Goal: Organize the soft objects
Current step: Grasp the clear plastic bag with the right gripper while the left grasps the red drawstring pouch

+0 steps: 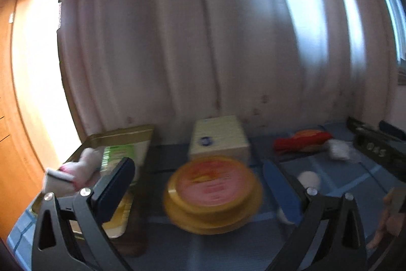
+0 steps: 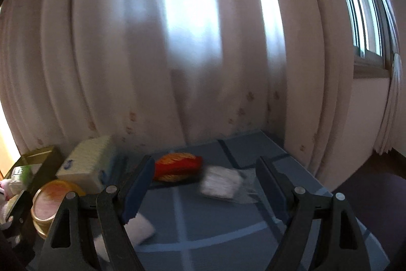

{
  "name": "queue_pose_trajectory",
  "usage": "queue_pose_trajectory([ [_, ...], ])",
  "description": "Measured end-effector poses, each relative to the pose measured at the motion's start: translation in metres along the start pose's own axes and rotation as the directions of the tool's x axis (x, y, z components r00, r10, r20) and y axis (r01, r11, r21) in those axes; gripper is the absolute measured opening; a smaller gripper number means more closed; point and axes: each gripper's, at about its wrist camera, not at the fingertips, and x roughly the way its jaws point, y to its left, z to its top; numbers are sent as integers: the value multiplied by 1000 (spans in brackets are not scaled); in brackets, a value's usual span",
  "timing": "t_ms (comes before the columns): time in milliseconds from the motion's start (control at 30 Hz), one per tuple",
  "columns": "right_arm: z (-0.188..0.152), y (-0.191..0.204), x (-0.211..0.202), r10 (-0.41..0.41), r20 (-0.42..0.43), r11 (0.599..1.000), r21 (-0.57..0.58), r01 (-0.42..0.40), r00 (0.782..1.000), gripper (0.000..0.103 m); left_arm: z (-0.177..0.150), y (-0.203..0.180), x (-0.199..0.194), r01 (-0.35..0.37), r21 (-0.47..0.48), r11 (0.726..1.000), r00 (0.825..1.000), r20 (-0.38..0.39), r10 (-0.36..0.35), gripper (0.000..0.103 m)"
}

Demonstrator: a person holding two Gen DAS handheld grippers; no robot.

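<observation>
Both views are motion-blurred. My left gripper (image 1: pixel 200 184) is open and empty above a round yellow tin (image 1: pixel 212 191) with a pink lid. A gold tray (image 1: pixel 121 139) at the left holds a pink plush toy (image 1: pixel 85 164) and a green-white packet (image 1: pixel 116 154). My right gripper (image 2: pixel 205 184) is open and empty over the blue checked cloth (image 2: pixel 210 227). Ahead of it lie a red-orange yarn skein (image 2: pixel 177 166) and a white soft wad in clear plastic (image 2: pixel 220 182). A white pad (image 2: pixel 140 227) lies by the left finger.
A pale yellow box (image 1: pixel 219 139) stands behind the tin, also in the right wrist view (image 2: pixel 85 164). A curtain (image 1: pixel 203 42) hangs behind the table. A dark device (image 1: pixel 375 144) sits at the far right. A small white round pad (image 1: pixel 308 178) lies on the cloth.
</observation>
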Motion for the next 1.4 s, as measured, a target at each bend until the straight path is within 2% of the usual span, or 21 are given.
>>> queue_pose_trajectory([
  [100, 3, -9, 11, 12, -53, 1000, -1, -12, 999, 83, 6, -21, 1, 47, 29, 998, 999, -4, -47, 103],
  [200, 3, -19, 36, 58, -172, 998, -7, -60, 983, 83, 12, -35, 7, 70, 54, 996, 997, -22, -69, 103],
  [267, 2, -27, 60, 99, -276, 995, 34, -93, 956, 83, 19, -45, 16, 80, 67, 995, 995, -57, -76, 103],
  [400, -3, -37, 97, 139, -396, 988, 115, -101, 907, 83, 34, -56, 31, 117, 53, 992, 987, -113, -111, 103],
  [433, -4, -39, 105, 151, -418, 986, 133, -104, 896, 83, 37, -59, 35, 125, 53, 991, 985, -128, -118, 103],
  [500, -1, -35, 110, 146, -415, 988, 110, -110, 898, 83, 40, -63, 39, 133, 52, 990, 981, -149, -124, 103],
  [567, -1, -29, 114, 125, -437, 992, 59, -110, 891, 82, 43, -65, 47, 127, 49, 991, 978, -176, -116, 103],
  [600, -1, -27, 117, 115, -445, 993, 45, -106, 888, 81, 45, -67, 51, 123, 44, 991, 975, -191, -113, 103],
  [667, 0, -27, 115, 109, -445, 993, 19, -113, 889, 66, 47, -68, 61, 125, 17, 992, 968, -221, -118, 103],
  [700, 0, -28, 114, 112, -447, 993, 15, -118, 887, 64, 47, -68, 64, 127, 9, 992, 966, -229, -121, 103],
  [767, 0, -34, 113, 129, -447, 991, 17, -135, 885, 52, 47, -73, 72, 123, 1, 992, 960, -253, -119, 103],
  [867, 0, -42, 114, 169, -443, 985, 40, -169, 880, 44, 46, -83, 78, 117, 8, 993, 956, -273, -110, 103],
  [967, 4, -54, 103, 210, -395, 978, 84, -193, 894, 41, 47, -93, 82, 132, 5, 991, 949, -290, -125, 103],
  [1067, 9, -66, 88, 215, -311, 975, 118, -187, 926, 41, 48, -110, 90, 155, -10, 988, 937, -316, -151, 103],
  [1133, 12, -72, 79, 180, -255, 981, 121, -153, 950, 41, 50, -122, 98, 167, -14, 986, 927, -340, -162, 103],
  [1233, 17, -77, 68, 123, -193, 989, 108, -103, 974, 42, 51, -141, 115, 168, -23, 986, 907, -388, -164, 101],
  [1300, 19, -77, 62, 95, -163, 992, 98, -80, 982, 42, 48, -153, 132, 163, -50, 985, 881, -442, -168, 98],
  [1400, 20, -76, 58, 79, -138, 994, 89, -67, 987, 42, 46, -168, 148, 159, -71, 985, 854, -490, -173, 87],
])
